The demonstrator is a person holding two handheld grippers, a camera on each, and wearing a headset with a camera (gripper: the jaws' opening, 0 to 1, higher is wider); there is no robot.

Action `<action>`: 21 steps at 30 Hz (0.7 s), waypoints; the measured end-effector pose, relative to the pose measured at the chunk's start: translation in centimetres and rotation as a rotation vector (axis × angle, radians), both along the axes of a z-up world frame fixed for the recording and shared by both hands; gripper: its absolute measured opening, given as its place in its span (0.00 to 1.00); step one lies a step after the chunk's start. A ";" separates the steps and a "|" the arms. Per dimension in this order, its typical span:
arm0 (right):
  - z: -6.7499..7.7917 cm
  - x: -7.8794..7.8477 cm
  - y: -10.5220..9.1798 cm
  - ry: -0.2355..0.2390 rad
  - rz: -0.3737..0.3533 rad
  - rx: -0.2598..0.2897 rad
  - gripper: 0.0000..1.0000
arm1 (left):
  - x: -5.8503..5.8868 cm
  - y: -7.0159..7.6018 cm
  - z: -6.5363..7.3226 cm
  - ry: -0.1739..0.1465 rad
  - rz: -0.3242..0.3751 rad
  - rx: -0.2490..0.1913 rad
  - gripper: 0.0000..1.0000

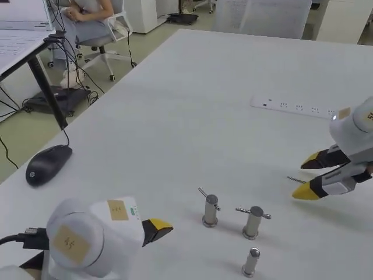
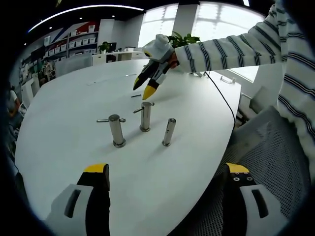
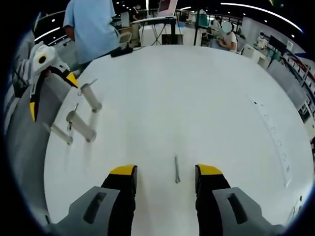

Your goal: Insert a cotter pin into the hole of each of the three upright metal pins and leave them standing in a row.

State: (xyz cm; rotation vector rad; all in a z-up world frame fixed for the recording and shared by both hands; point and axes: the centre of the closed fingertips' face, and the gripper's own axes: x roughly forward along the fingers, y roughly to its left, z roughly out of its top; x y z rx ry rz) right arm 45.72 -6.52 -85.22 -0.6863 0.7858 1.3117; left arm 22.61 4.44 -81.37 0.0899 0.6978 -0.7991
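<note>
Now, you have three metal pins standing on the table (image 1: 175,116); the far-left pin (image 1: 210,214) carries one cotter pin (image 1: 203,193) through its top, the middle pin (image 1: 252,224) a second cotter pin (image 1: 242,210); the nearest pin (image 1: 250,262) is bare; one loose cotter pin (image 3: 176,169) lies flat. Your right gripper (image 3: 166,170) has its jaws parted, gripping nothing; the loose cotter pin lies between them, touching neither. Your left gripper (image 2: 166,169) is spread wide and empty, the three pins ahead of it.
</note>
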 end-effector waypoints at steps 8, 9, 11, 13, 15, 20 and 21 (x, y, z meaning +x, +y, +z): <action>-0.9 -0.3 -0.1 0.019 0.018 -0.042 0.41 | 0.3 0.3 0.1 -0.004 0.024 -0.009 0.91; -1.1 -0.2 -0.2 0.012 0.023 -0.052 0.40 | 0.3 0.3 0.0 -0.003 0.026 -0.010 0.91; -0.9 -0.2 -0.1 0.018 0.019 -0.049 0.39 | 0.3 0.3 0.0 0.002 0.029 -0.011 0.91; -0.9 -0.1 -0.1 0.019 0.019 -0.054 0.37 | 0.3 0.4 -0.1 0.004 0.031 -0.011 0.91; -1.0 0.1 -0.2 0.014 0.022 -0.061 0.35 | 0.3 0.4 -0.1 0.005 0.032 -0.010 0.91; -1.0 0.1 -0.2 0.014 0.035 -0.081 0.30 | 0.3 0.7 -0.3 0.007 0.041 -0.002 0.88; -1.0 0.1 -0.1 0.014 0.040 -0.087 0.30 | 0.3 0.9 -0.4 0.006 0.043 0.007 0.86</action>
